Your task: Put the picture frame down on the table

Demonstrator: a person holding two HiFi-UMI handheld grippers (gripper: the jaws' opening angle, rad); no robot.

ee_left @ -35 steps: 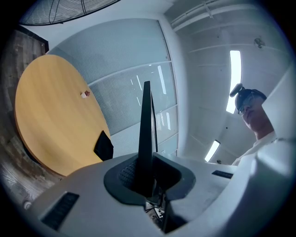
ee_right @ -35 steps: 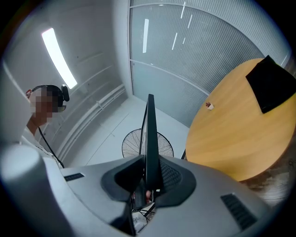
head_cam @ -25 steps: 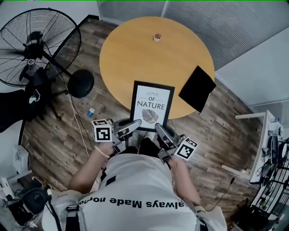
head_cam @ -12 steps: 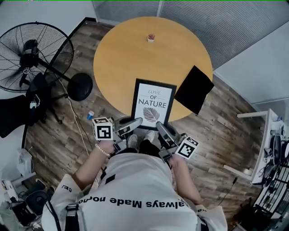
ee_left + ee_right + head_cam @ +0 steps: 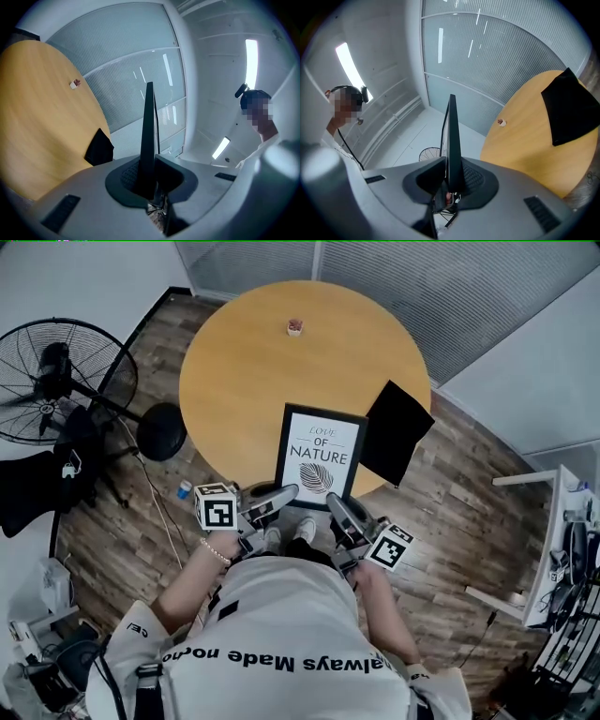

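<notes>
**Head view: frame held over the table's near rim, not yet set down**

The picture frame (image 5: 318,457) lies face up, print readable, with its far end over the round wooden table (image 5: 246,371) and its near edge past the rim. The left gripper (image 5: 281,495) pinches that near edge by one corner and the right gripper (image 5: 334,505) by the other. Each gripper view shows the frame edge-on, clamped tight between the pads.

This looks like the approach to placing. I cannot tell whether the frame touches the tabletop yet. The next move calls for bringing it further in over the wood, lowering it level, then opening both tongs together.

A black sheet (image 5: 397,432) overhangs the rim just beside the frame's right side and needs avoiding. A small object (image 5: 294,327) sits well apart near the far edge. Around the table are plank flooring (image 5: 469,512), a standing fan (image 5: 58,381) and ribbed glass partitions (image 5: 450,287).
</notes>
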